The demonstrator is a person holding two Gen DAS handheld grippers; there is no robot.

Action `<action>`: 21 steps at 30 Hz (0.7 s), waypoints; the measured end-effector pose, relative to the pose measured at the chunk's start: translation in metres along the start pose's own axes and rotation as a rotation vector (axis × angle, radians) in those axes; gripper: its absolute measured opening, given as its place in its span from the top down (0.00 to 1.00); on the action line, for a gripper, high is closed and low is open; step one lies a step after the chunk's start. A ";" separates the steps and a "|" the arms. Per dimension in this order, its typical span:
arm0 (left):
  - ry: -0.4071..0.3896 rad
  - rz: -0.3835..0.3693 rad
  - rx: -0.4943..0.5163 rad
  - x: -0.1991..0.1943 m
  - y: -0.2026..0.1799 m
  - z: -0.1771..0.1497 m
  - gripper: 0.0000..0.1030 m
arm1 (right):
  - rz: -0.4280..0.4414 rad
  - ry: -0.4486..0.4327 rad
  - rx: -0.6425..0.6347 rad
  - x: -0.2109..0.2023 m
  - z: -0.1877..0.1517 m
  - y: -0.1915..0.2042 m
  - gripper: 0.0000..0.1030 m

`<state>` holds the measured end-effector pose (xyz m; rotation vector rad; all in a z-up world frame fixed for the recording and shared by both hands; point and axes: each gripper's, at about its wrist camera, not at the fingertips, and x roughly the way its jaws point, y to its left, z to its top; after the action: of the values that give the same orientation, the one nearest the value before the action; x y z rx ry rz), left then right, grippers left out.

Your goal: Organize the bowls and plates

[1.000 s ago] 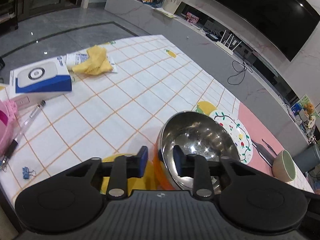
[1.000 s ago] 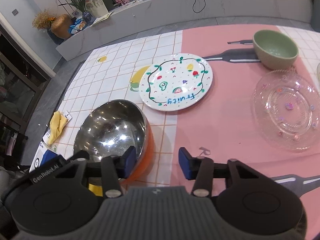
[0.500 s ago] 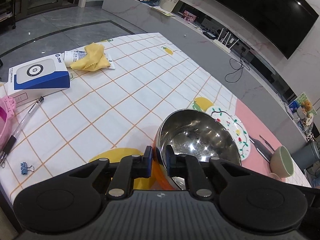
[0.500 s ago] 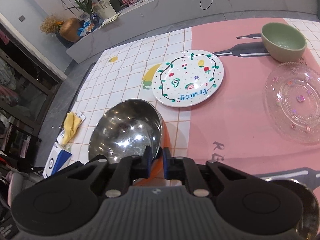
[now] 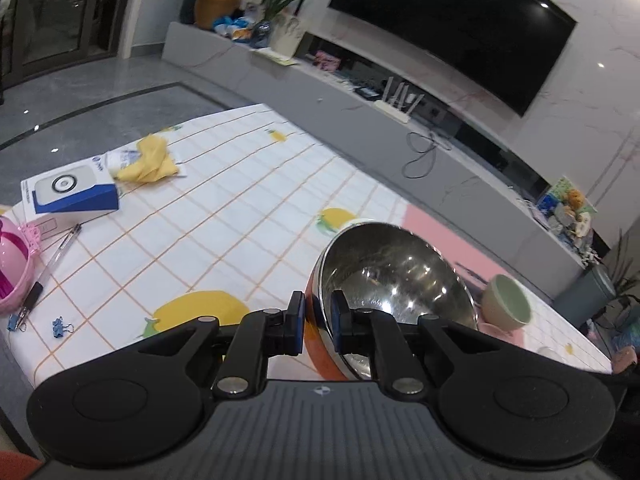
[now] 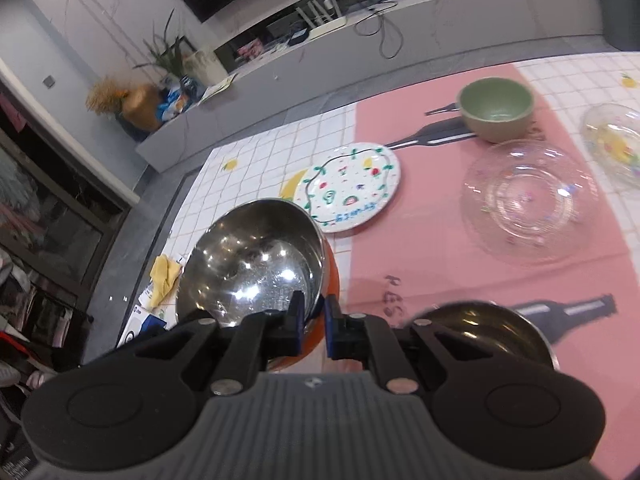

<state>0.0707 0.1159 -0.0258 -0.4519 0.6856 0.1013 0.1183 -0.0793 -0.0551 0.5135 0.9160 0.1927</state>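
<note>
Bowl: the steel-lined, orange-skinned round bowl (image 5: 394, 286) was tilted and looked lifted off the counter, its rim caught from two sides.
Left jaws: the left gripper (image 5: 317, 326) was pinching the near rim, one blue pad on the orange outside, the other on the steel inside.
Right jaws: the right gripper (image 6: 312, 326) was pinching the rim likewise, steel to the left of its jaws, orange between and below them.
Ahead of the jaws: beyond the held bowl in the right view lay the white round plate with painted fruit (image 6: 352, 186), flat on the counter (image 6: 420, 248).
Right of the jaws: further right sat the clear glass plate (image 6: 528, 218); beyond it stood the pale green ceramic bowl (image 6: 496, 108), upright, and a second clear glass dish (image 6: 614, 146) at the picture's edge.
Below the right jaws: a second steel bowl (image 6: 492, 330) sat just right of them, partly hidden by the gripper body.
Progress: judged early; every plate and bowl lay apart, nothing stacked, only this bowl in hand.
Left to do: probably nest the bowls and pile the plates.
Room: pink mat between the steel bowls and plates looked open.
Edges: the counter's edge ran near the painted plate's far side.
Clutter: the yellow cloth (image 5: 150, 160) and blue-and-white box (image 5: 68, 194) lay well left of the left jaws.
</note>
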 end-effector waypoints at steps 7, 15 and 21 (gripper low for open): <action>-0.008 -0.072 0.058 -0.026 -0.031 -0.009 0.86 | -0.019 -0.053 0.060 -0.049 -0.009 -0.022 0.92; -0.039 -0.111 0.101 -0.059 -0.058 -0.022 0.86 | -0.017 -0.088 0.090 -0.097 -0.022 -0.042 0.92; -0.039 -0.120 0.127 -0.072 -0.070 -0.033 0.86 | -0.002 -0.099 0.120 -0.116 -0.027 -0.054 0.92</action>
<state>0.0118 0.0430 0.0227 -0.3674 0.6216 -0.0462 0.0234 -0.1600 -0.0136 0.6282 0.8349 0.1099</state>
